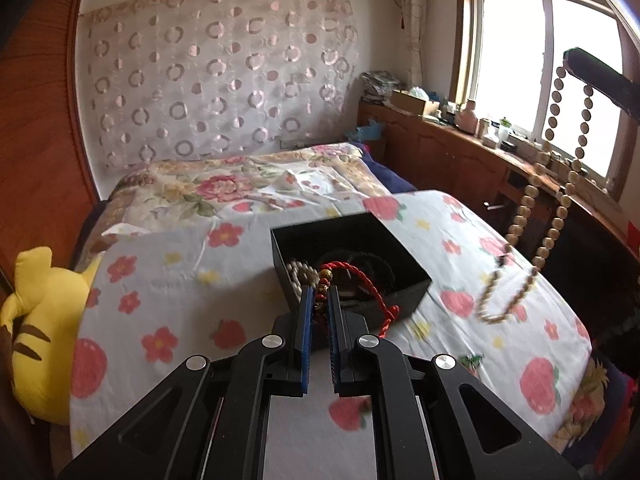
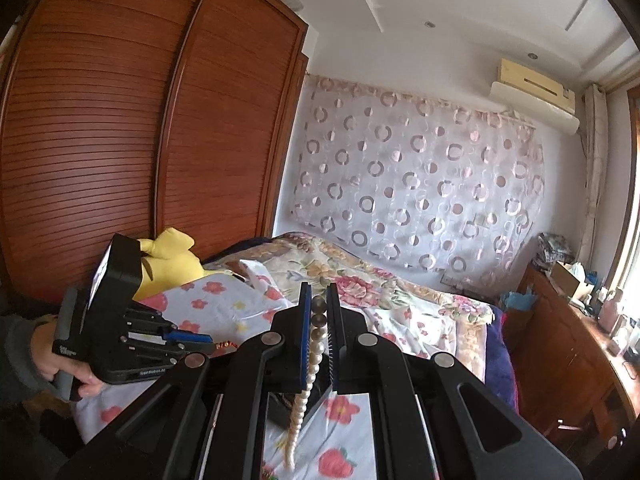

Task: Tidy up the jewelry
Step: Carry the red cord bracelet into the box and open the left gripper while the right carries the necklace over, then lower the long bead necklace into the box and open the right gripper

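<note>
One black box (image 1: 352, 256), two pearl strands (image 1: 552, 216) (one inside it), one red cord bracelet (image 1: 360, 276), one yellow plush (image 1: 44, 320)

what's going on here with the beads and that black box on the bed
A person is sorting jewelry with two handheld grippers. The left gripper is shut on a red cord bracelet over the open black box; the right gripper holds a pearl necklace dangling above the flowered sheet.

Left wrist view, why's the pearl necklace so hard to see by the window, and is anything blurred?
Left wrist view: the window is blown out white, so the upper pearl necklace shows as dark backlit beads; its bottom loop near the bedsheet is motion-smeared. Right wrist view: even light, the pearls between the right gripper pads are sharp; the wardrobe bows from fisheye.
</note>
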`<state>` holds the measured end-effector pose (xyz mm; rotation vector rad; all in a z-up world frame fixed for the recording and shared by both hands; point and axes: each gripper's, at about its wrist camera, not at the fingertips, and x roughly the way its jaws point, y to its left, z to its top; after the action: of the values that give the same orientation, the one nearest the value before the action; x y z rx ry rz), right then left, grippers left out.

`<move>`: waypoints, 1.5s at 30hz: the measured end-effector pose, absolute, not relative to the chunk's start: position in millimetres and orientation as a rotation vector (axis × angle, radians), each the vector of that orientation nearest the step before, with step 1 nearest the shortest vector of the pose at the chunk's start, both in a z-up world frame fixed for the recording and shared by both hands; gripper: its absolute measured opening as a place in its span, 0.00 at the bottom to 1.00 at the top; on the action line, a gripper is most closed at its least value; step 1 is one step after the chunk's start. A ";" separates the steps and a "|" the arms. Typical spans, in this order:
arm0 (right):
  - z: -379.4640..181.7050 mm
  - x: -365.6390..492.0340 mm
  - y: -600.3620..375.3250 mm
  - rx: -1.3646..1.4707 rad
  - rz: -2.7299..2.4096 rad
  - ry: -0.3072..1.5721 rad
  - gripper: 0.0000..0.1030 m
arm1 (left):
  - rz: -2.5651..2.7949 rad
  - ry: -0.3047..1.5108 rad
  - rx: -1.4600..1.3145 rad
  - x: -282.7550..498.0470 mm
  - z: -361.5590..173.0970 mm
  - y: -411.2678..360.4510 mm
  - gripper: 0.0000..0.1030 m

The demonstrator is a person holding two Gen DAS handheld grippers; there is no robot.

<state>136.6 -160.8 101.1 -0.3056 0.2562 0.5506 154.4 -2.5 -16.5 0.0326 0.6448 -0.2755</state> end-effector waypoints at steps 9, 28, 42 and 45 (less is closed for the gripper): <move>105.4 174.9 -134.7 -0.340 0.544 0.275 0.08 | -0.253 0.659 0.023 192.6 -20.7 -6.5 0.06; 17.6 223.9 -109.7 -0.364 0.547 0.490 0.08 | -0.225 0.685 0.009 202.1 -44.9 -7.3 0.36; -12.2 232.4 -104.8 -0.336 0.566 0.586 0.09 | -0.214 0.624 0.035 179.3 -34.7 -0.1 0.60; -10.6 231.5 -106.5 -0.326 0.565 0.583 0.09 | -0.222 0.614 0.032 174.2 -33.0 -0.3 0.65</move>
<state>231.5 -106.5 -10.6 -0.3255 0.5829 0.5647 174.2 -0.3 -33.0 0.0324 0.6138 -0.2215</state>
